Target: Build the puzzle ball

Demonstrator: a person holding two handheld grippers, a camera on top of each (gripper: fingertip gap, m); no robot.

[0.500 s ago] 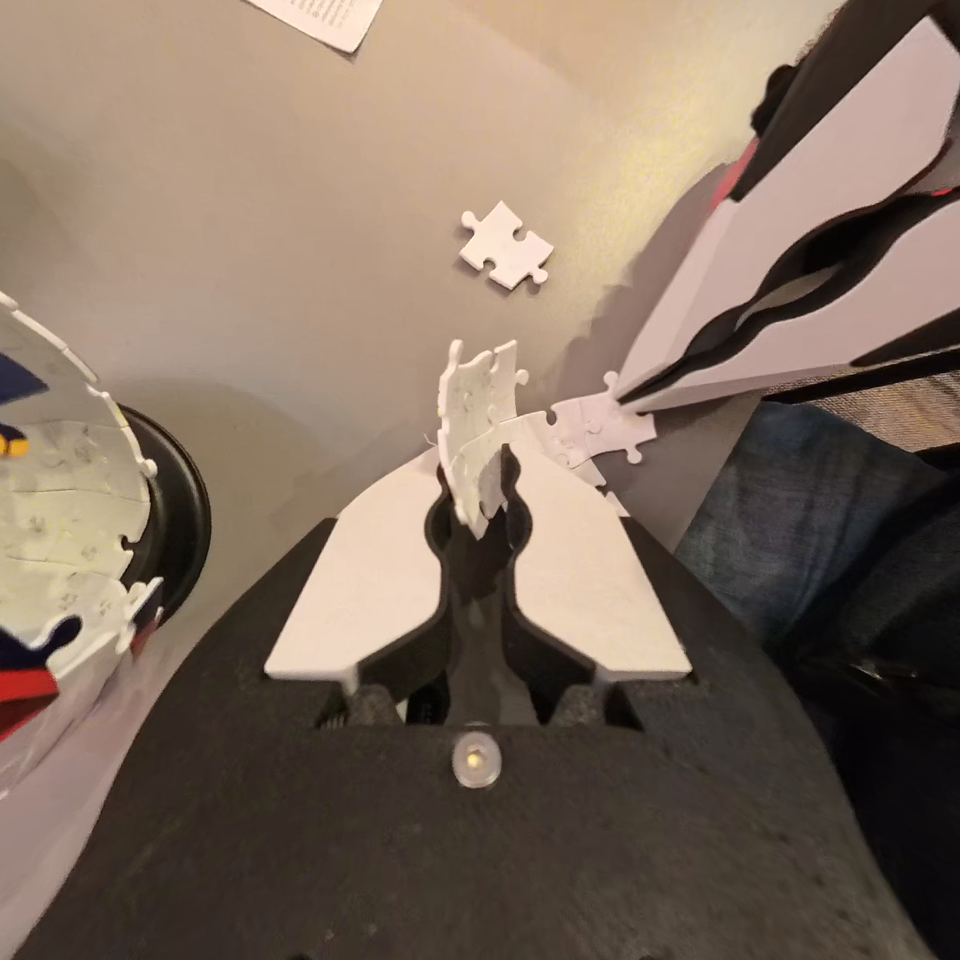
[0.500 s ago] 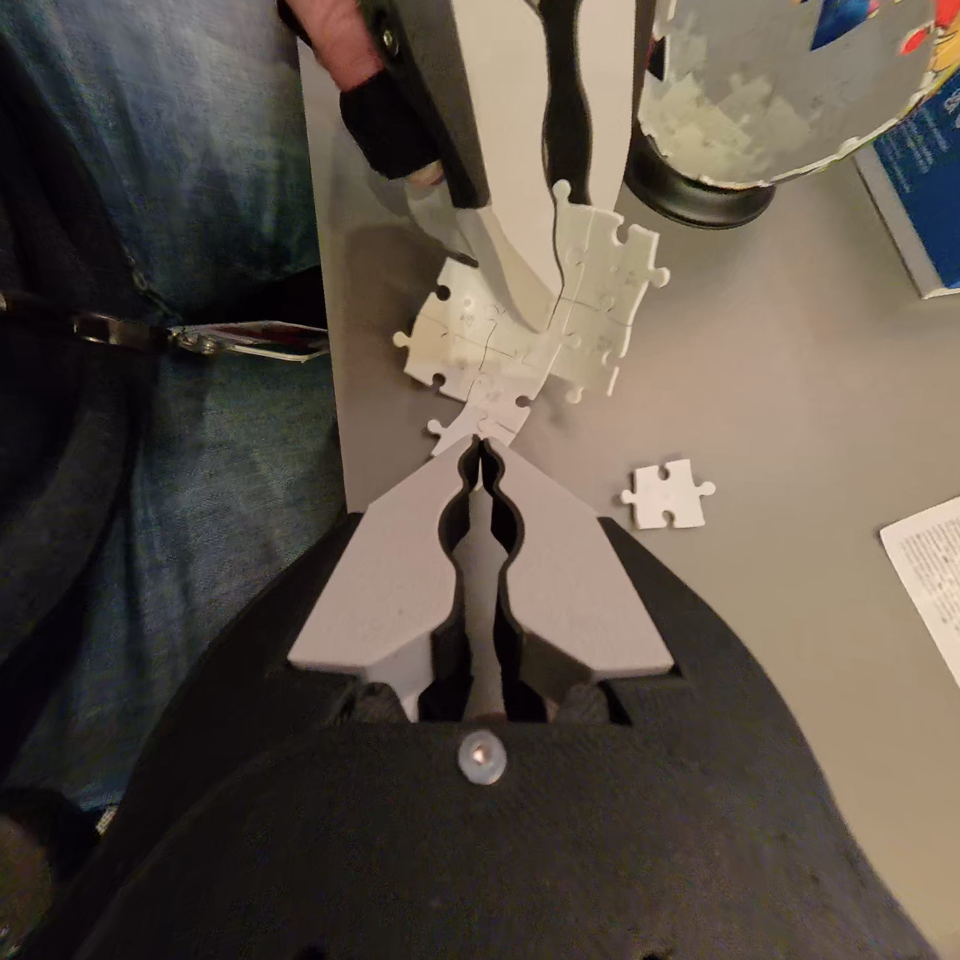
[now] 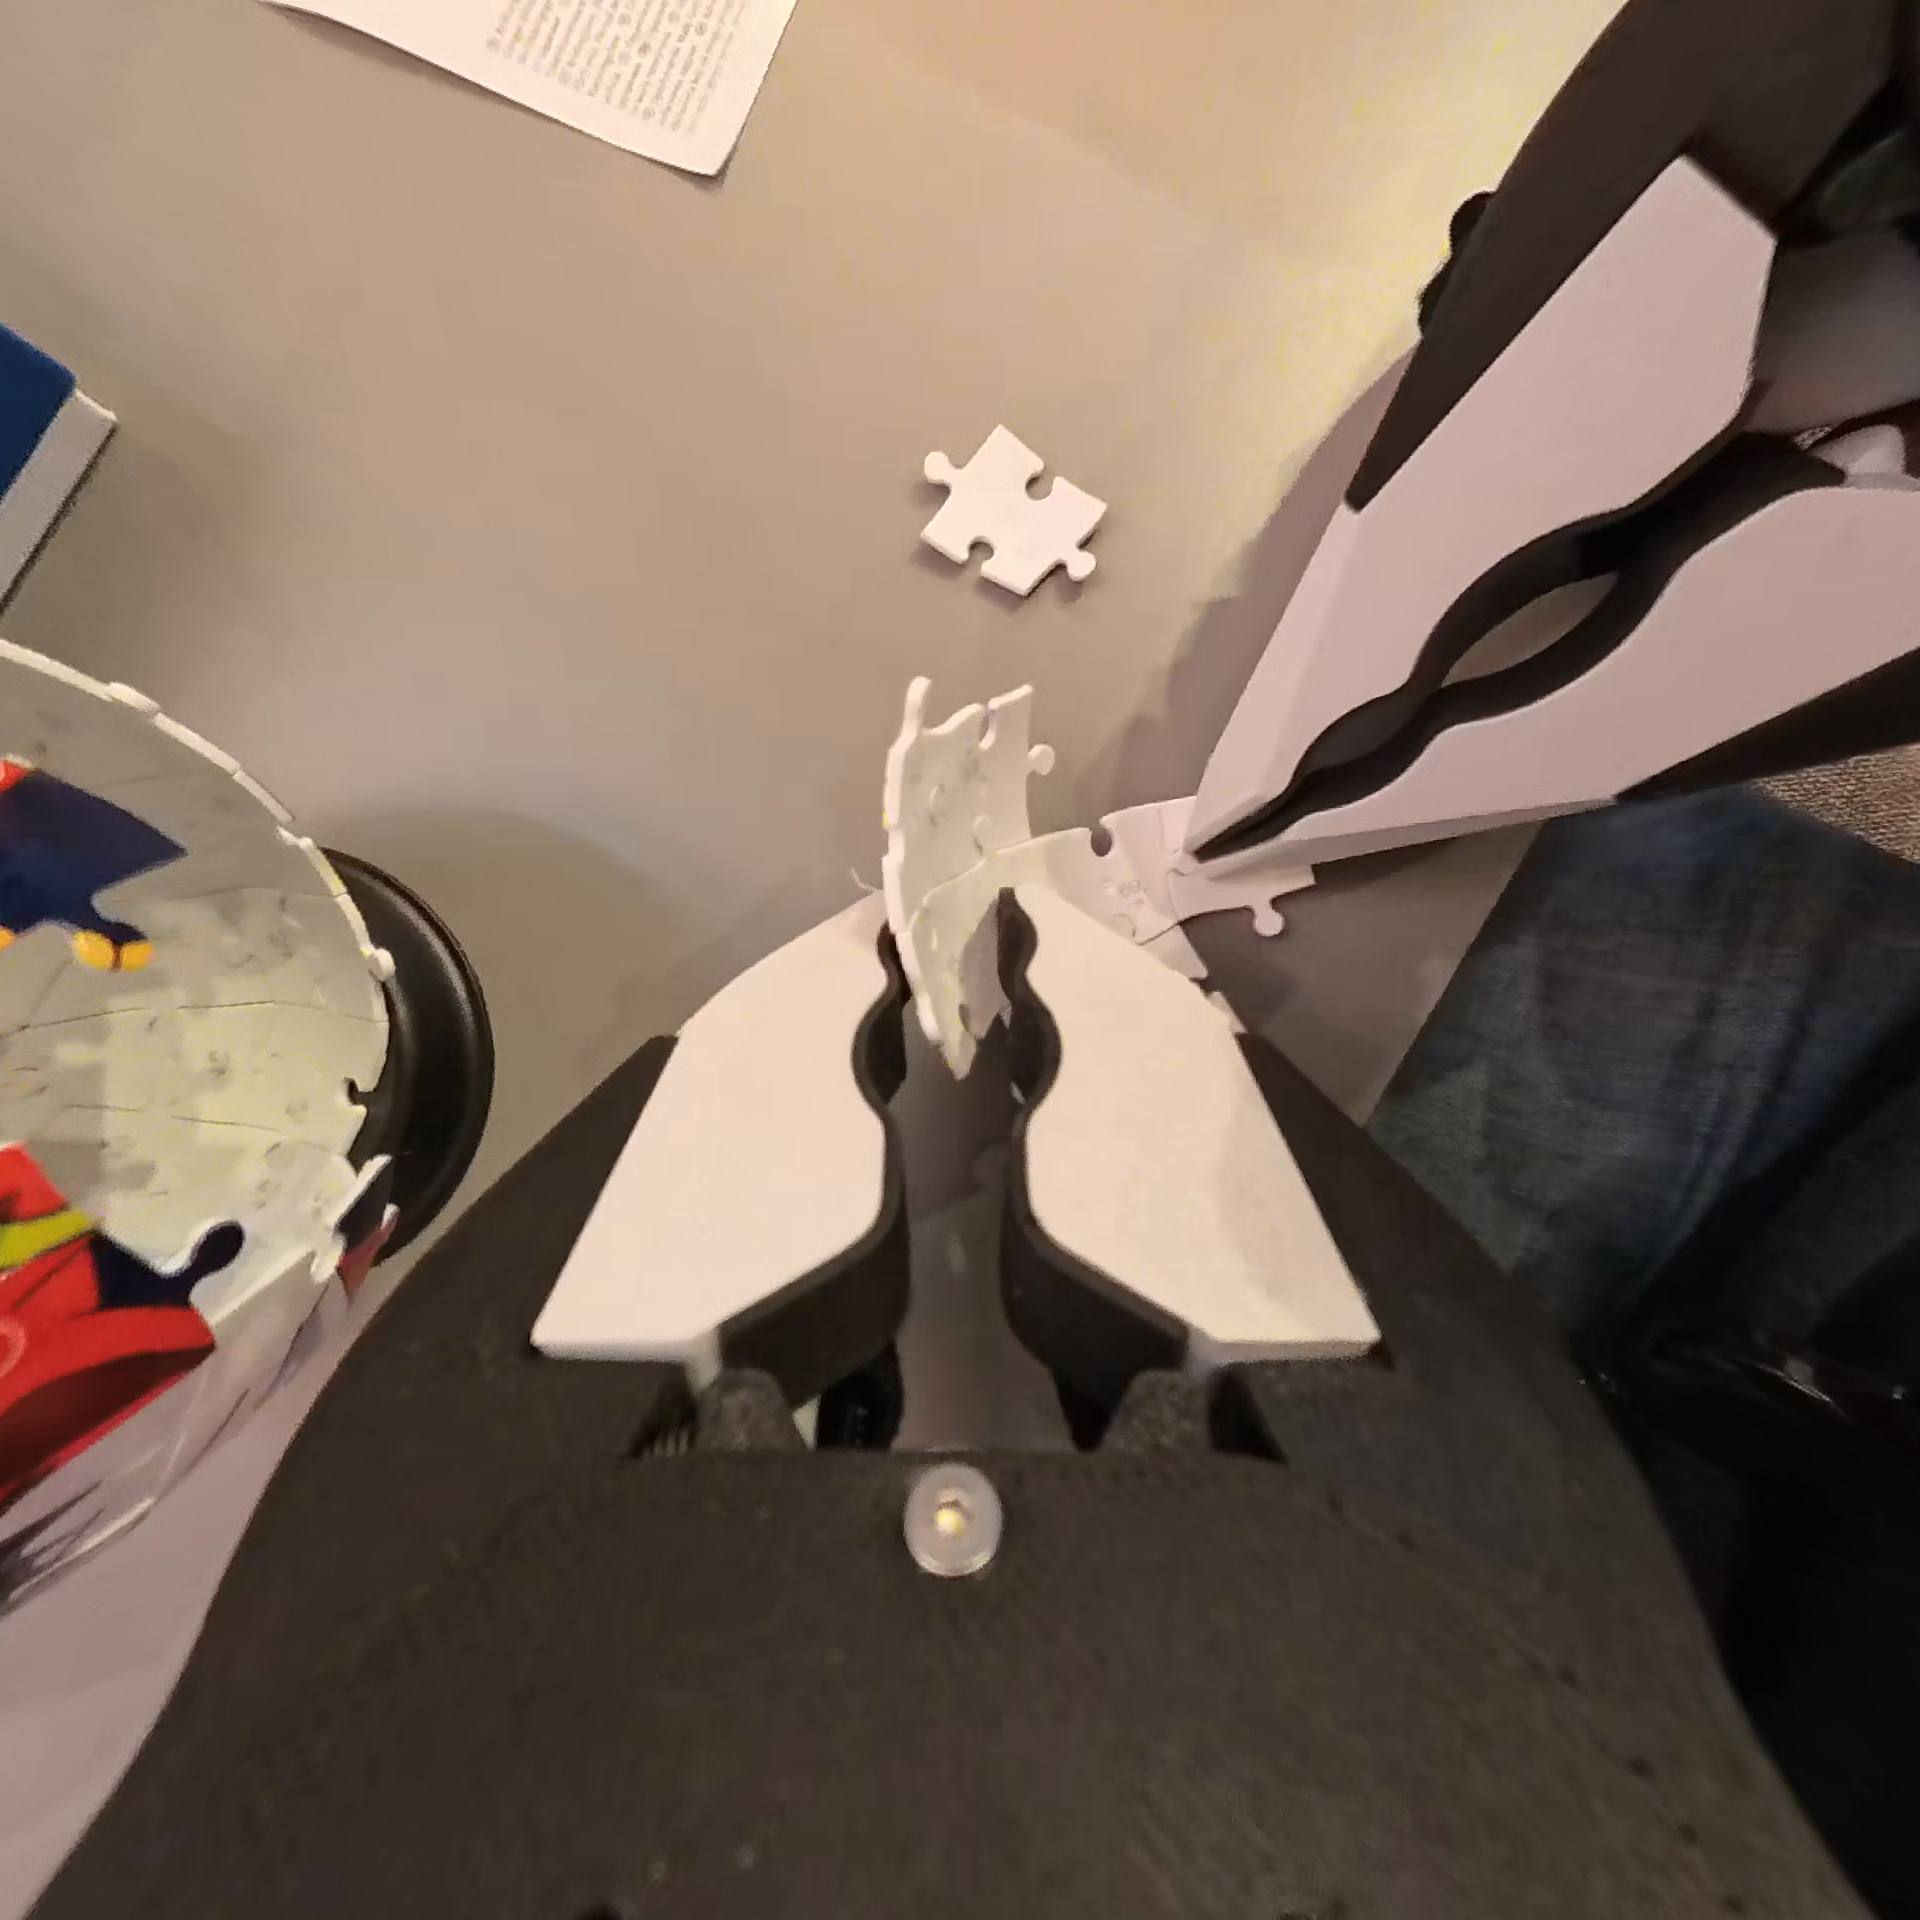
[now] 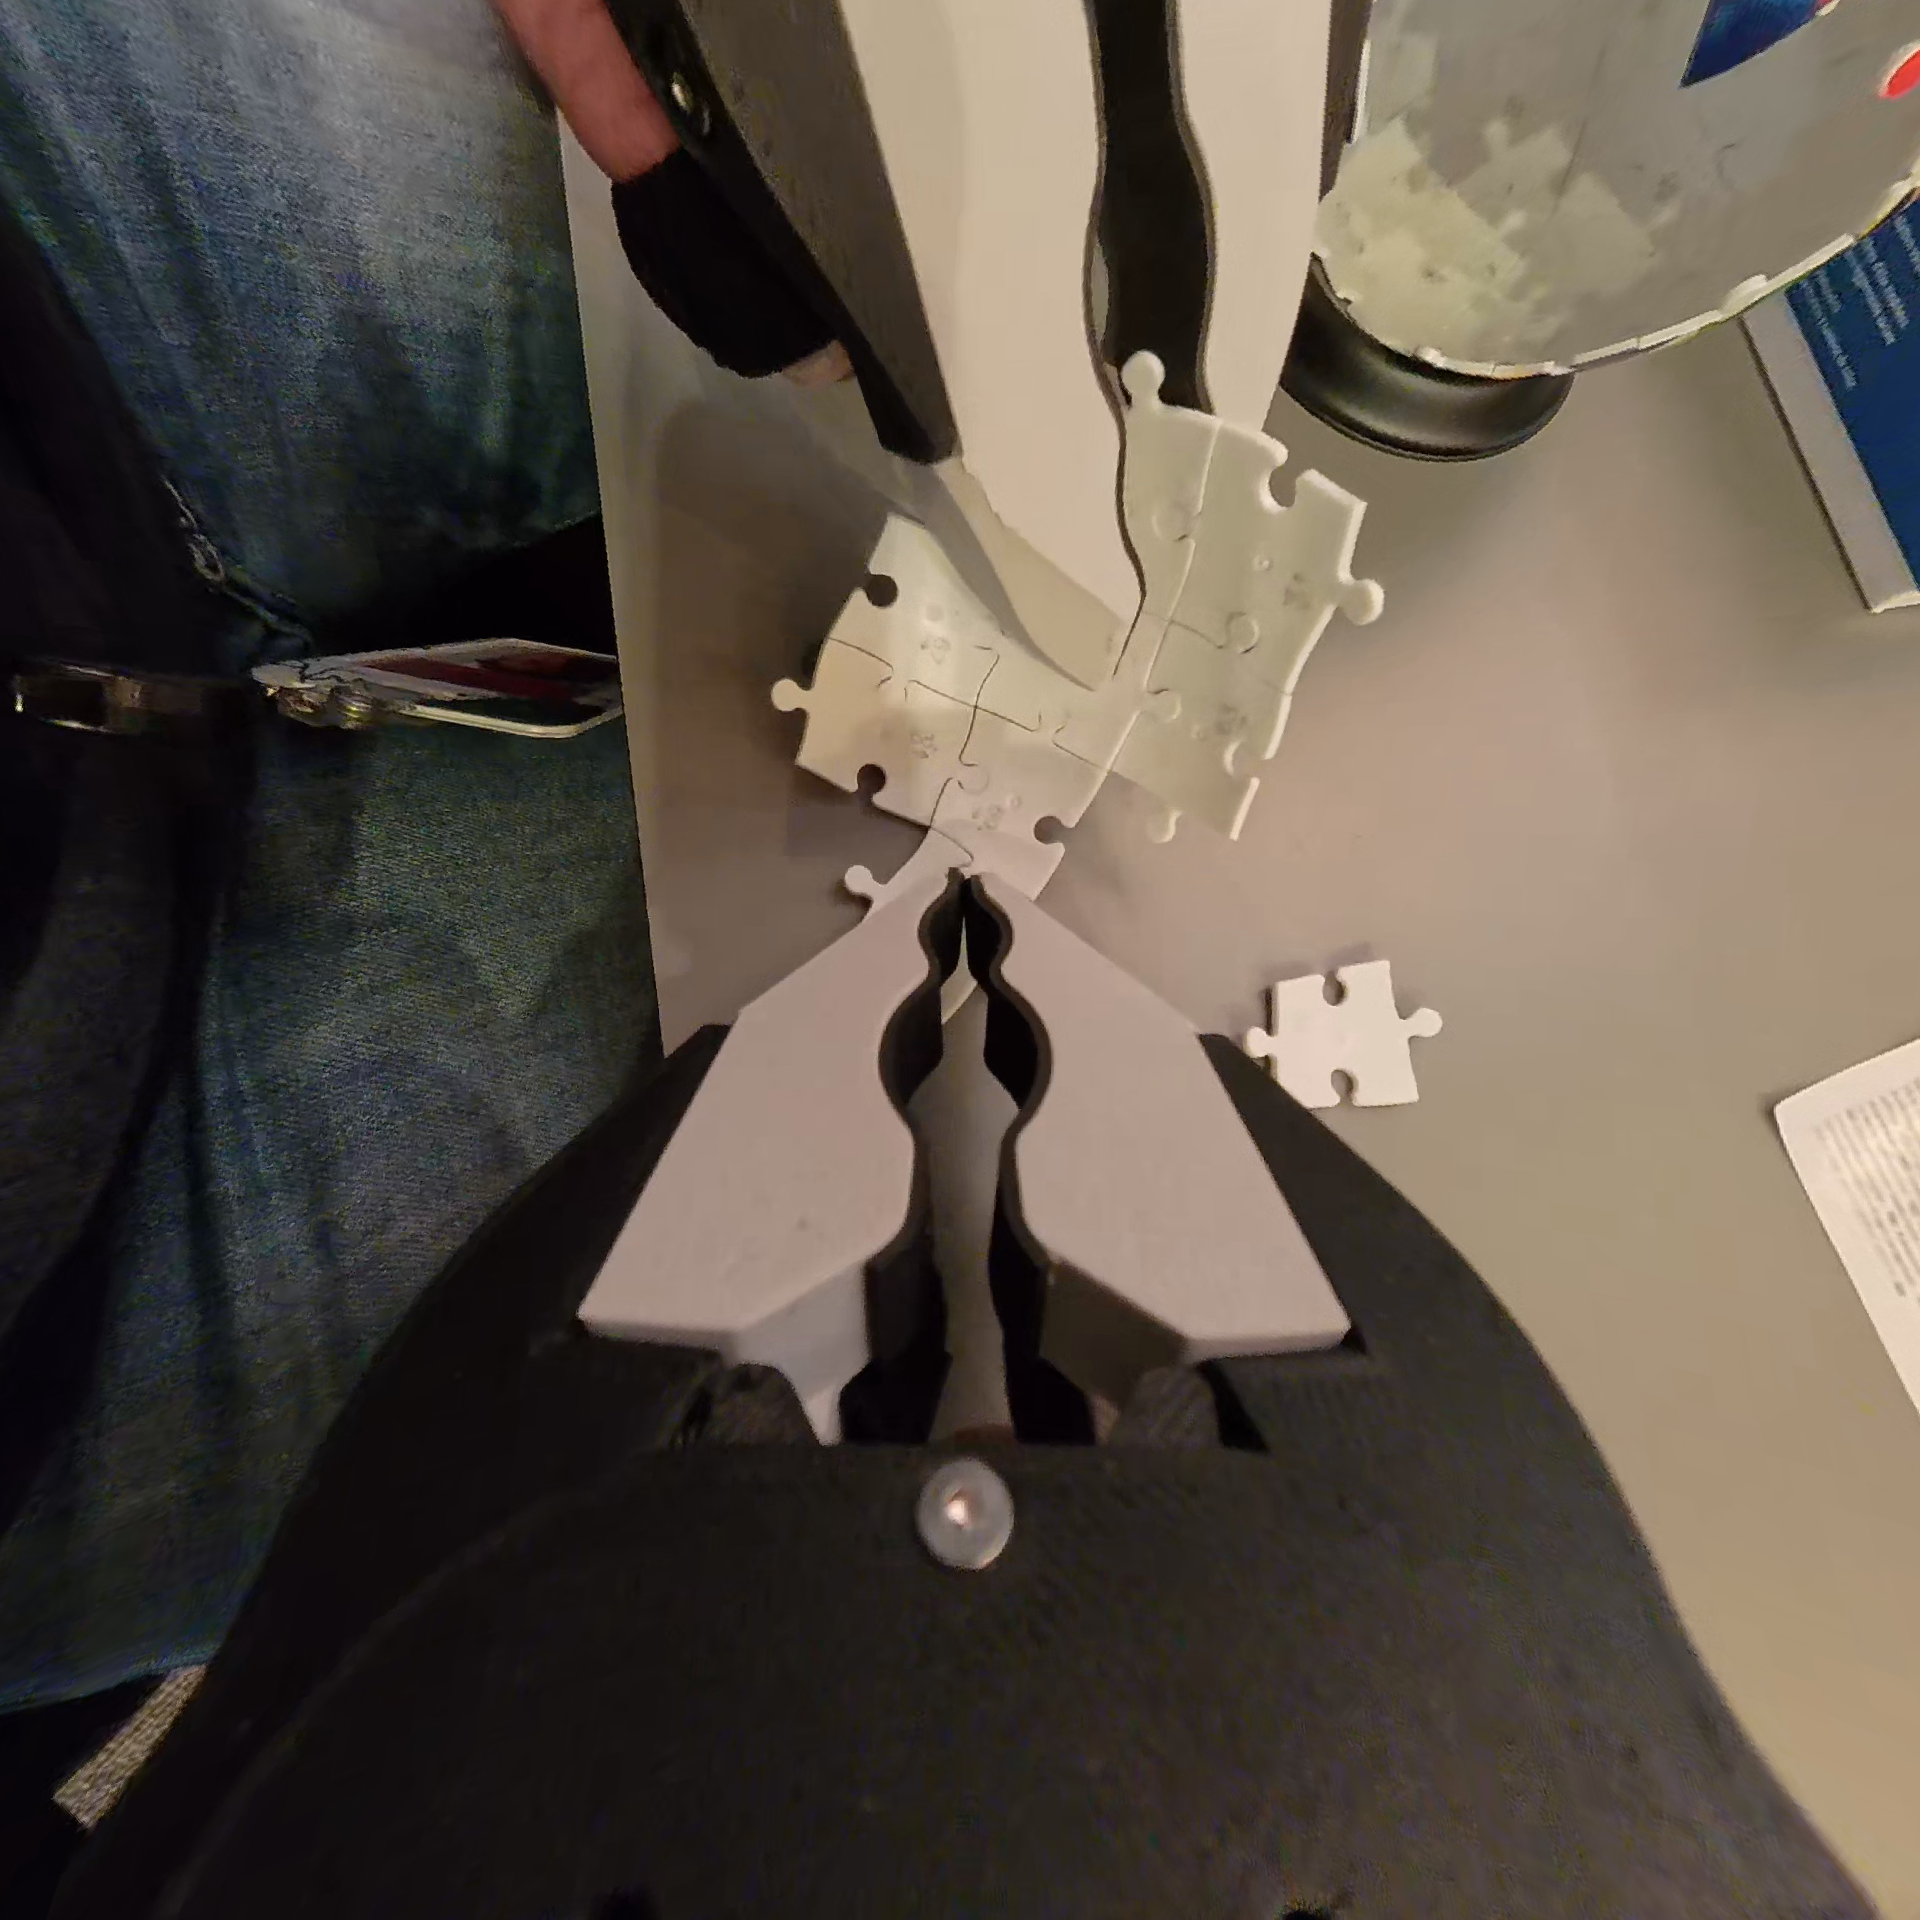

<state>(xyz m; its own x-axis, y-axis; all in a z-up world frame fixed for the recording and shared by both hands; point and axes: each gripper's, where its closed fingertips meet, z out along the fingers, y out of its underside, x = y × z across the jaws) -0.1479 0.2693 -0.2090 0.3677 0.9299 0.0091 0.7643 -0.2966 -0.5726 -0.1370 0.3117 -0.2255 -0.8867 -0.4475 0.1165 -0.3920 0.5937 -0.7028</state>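
My left gripper (image 3: 951,925) is shut on a curved white section of joined puzzle pieces (image 3: 956,800) and holds it upright above the grey table. My right gripper (image 4: 961,883) is shut on a single white puzzle piece (image 4: 997,852) that touches the section's (image 4: 1039,707) near edge. The right gripper also shows in the left wrist view (image 3: 1205,852), at the right. The left gripper comes in from the top of the right wrist view (image 4: 1132,520). The partly built puzzle ball (image 3: 156,1018) sits on a black stand (image 3: 436,1060) at the left.
A loose white piece (image 3: 1013,509) lies on the table (image 3: 623,468) beyond the section. A printed sheet (image 3: 582,62) and a blue box (image 4: 1849,416) lie farther off. The person's jeans (image 4: 312,935) and a clipped card (image 4: 468,675) are by the table edge. Spacing between my two grippers at the tips: around 5 cm.
The left wrist view has drawn back a little, so more of the sheet and the ball shows. Both grippers keep their holds, and the single piece stays at the section's edge.
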